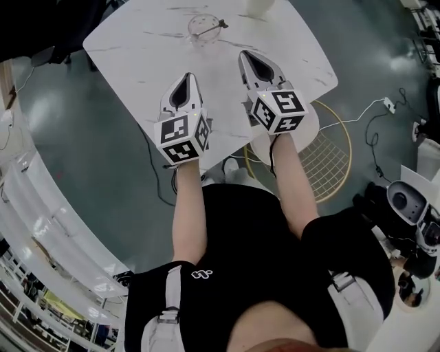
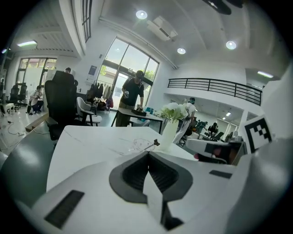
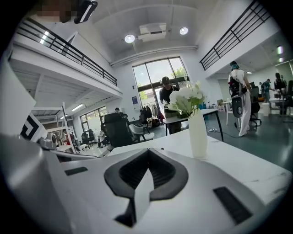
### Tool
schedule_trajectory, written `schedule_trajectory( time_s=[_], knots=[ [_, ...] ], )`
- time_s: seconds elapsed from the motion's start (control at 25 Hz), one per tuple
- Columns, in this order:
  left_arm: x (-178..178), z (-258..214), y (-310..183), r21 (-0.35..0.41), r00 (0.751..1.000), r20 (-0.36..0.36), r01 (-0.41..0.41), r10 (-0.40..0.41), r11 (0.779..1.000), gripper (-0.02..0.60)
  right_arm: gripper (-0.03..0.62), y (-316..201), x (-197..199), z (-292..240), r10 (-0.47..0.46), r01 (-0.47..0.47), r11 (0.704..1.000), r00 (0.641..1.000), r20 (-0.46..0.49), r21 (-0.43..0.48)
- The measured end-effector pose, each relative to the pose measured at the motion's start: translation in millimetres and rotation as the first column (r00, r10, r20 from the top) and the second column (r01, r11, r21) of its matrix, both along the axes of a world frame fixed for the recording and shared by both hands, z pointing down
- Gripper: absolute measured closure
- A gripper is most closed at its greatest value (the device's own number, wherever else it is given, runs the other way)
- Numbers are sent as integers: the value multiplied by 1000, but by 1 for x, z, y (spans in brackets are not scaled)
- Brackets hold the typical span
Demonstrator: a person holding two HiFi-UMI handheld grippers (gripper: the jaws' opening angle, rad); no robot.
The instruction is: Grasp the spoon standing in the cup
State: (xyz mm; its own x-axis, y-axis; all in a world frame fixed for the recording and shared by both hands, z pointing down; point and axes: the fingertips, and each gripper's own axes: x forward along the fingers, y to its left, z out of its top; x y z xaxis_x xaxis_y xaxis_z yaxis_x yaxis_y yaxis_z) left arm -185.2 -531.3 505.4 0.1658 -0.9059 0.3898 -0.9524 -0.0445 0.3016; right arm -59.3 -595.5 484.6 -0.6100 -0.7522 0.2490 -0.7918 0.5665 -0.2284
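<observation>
A clear glass cup (image 1: 203, 28) stands on the far part of the white marble table (image 1: 137, 48), with a spoon (image 1: 212, 27) leaning in it, handle to the right. In the left gripper view the cup (image 2: 141, 145) and the spoon (image 2: 151, 144) show small, just beyond my jaws. My left gripper (image 1: 188, 75) hovers over the table's near side, shut and empty, well short of the cup. My right gripper (image 1: 245, 53) is beside it, a little right of the cup, shut with nothing in it. The right gripper view does not show the cup.
A white vase with flowers (image 3: 197, 132) stands at the table's far edge, also seen as the vase (image 1: 260, 6). A gold wire stool (image 1: 330, 155) sits at the near right. Cables (image 1: 375, 113) run over the floor. People and office chairs are farther back.
</observation>
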Motion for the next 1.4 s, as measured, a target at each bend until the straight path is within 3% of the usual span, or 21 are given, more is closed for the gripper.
schedule_trajectory(
  time_s=[0.16,0.32,0.44,0.76,1.04,1.4],
  knots=[
    [-2,-11,5,-6,1000,-6,0,0,1000,568,588,-4,-9,-15,-16,16,1000,1000,-1,22],
    [-40,5,-79,-90,1000,-20,-25,24,996,568,582,-95,-53,-1,-18,18,999,1000,-18,-31],
    [-59,14,-120,-115,999,-27,-46,43,992,569,508,-140,-82,11,-39,38,998,999,-29,-53],
    [-58,35,-126,-148,996,-48,-76,69,986,568,450,-164,-92,46,-41,37,994,998,-44,-107],
    [-65,45,-129,-164,996,-63,-78,68,983,569,444,-183,-102,67,1,3,984,1000,22,-179],
    [-79,39,-123,-146,994,-91,-66,53,987,568,525,-179,-113,60,9,-13,987,1000,-26,-161]
  ],
)
